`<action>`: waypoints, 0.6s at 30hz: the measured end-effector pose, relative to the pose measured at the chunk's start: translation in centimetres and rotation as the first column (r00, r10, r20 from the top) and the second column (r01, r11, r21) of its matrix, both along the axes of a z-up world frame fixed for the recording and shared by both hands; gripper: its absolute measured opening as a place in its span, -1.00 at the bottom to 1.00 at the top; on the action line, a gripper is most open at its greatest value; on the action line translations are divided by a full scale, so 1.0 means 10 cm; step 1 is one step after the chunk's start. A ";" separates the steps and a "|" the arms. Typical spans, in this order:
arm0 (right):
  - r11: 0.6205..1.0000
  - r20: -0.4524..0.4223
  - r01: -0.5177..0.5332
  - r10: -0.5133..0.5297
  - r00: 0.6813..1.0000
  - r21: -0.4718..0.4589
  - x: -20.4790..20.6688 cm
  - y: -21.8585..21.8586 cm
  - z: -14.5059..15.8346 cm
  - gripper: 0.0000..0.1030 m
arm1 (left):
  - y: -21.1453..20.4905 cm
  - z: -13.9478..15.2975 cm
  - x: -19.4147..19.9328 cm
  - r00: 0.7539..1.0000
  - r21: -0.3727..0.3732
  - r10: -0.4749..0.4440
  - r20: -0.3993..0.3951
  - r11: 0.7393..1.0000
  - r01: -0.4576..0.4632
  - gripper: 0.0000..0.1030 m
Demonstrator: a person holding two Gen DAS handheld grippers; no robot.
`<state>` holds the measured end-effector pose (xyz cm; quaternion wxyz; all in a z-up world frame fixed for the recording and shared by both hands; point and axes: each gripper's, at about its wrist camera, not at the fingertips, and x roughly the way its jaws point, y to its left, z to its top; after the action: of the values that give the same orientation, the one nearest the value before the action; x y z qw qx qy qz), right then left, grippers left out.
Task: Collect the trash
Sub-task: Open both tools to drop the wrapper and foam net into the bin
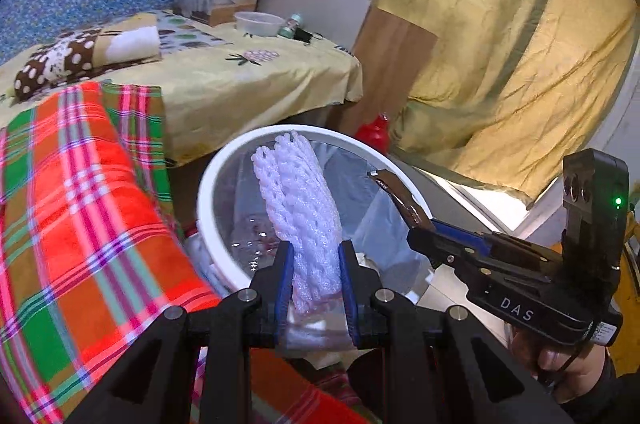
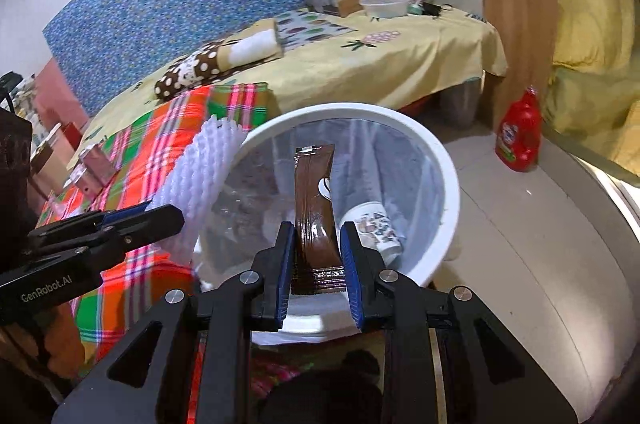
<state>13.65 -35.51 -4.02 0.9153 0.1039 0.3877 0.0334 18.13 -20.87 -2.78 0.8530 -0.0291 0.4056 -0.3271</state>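
You are holding two pieces of trash over the white bin (image 2: pixel 448 191).

Your left gripper (image 1: pixel 316 264) is clamping the white foam net sleeve (image 1: pixel 300 199), which is sticking out ahead of its fingers over the bin's near rim; its lower end is blurring into clear plastic between the pads. Your right gripper (image 2: pixel 318 252) is pinching the brown wrapper (image 2: pixel 314 199), which is reaching forward above the bin's mouth. Beyond its fingertips, a printed paper cup (image 2: pixel 378 228) is lying inside, partly hidden behind the right finger. The plaid blanket (image 1: pixel 80 191) is lying left of both.
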 end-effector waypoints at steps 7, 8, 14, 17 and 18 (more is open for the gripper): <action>1.000 -0.025 0.025 -0.025 0.999 0.006 0.02 -0.11 -0.06 -0.50 | -0.15 -0.10 0.13 0.999 -0.011 -0.024 -0.026 1.000 0.024 -0.52; 0.999 -0.030 0.030 -0.030 0.999 0.011 0.03 -0.12 -0.07 -0.49 | -0.16 -0.11 0.15 0.999 -0.014 -0.024 -0.029 1.000 0.023 -0.51; 0.999 -0.049 0.050 -0.049 0.998 0.009 0.04 -0.15 -0.12 -0.36 | -0.19 -0.13 0.20 0.999 -0.029 -0.019 -0.034 0.999 0.018 -0.40; 0.998 -0.037 0.061 -0.061 0.997 0.013 0.02 -0.18 -0.09 -0.08 | -0.15 -0.11 0.20 0.999 -0.042 -0.011 -0.030 0.999 0.010 -0.32; 0.998 -0.035 0.064 -0.063 0.997 0.016 0.02 -0.18 -0.09 -0.05 | -0.14 -0.10 0.21 1.000 -0.043 -0.007 -0.030 0.999 0.006 -0.30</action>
<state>13.86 -37.32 -4.87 0.9082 0.1242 0.3996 0.0059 20.27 -22.27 -3.79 0.8450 -0.0511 0.4112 -0.3381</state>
